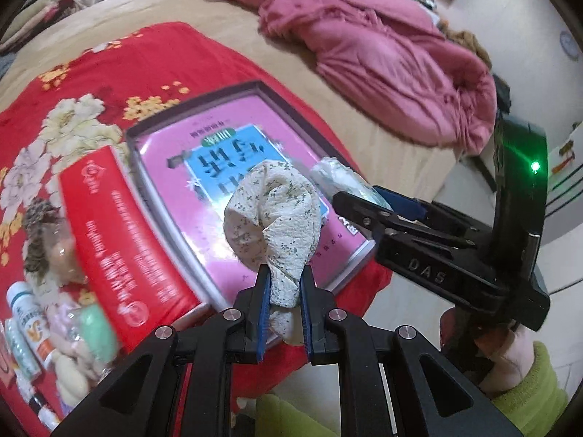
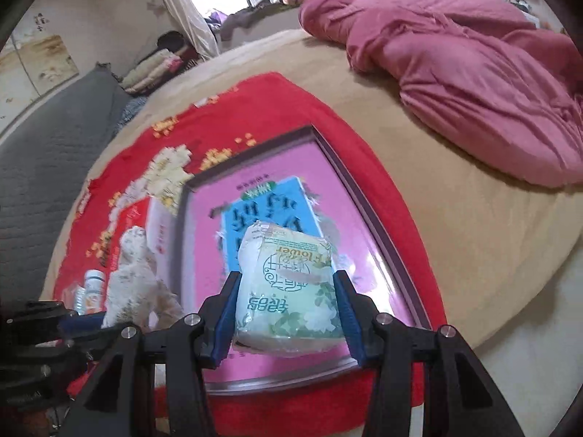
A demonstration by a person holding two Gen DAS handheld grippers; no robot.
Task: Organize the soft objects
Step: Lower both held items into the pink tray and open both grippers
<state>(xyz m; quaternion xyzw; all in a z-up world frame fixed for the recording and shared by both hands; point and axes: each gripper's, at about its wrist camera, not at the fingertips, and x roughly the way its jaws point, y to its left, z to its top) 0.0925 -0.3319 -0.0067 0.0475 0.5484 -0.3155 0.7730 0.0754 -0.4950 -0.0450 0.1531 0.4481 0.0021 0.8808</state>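
Already carried over the pink tray (image 2: 371, 218): left gripper (image 1: 285, 291) pinched nearly closed on a bunched floral cloth (image 1: 273, 215), right gripper (image 2: 286, 309) partly open and clamped on a wrapped tissue pack (image 2: 288, 284), both hanging just ahead of the fingertips and above the tray. Judged midway. Nothing soft set in the tray yet, and beside the left gripper, left of a red box (image 1: 116, 247), more soft pieces (image 1: 78, 349) left waiting among bottles (image 1: 31, 320) on the red floral blanket (image 1: 91, 73).

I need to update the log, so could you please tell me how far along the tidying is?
Nothing looks done yet: the pink tray holds no soft items. In hand: the left claw is shut on a floral cloth and the right claw on a tissue pack, both above the tray. Left: setting these down, plus the soft items beside the red box.
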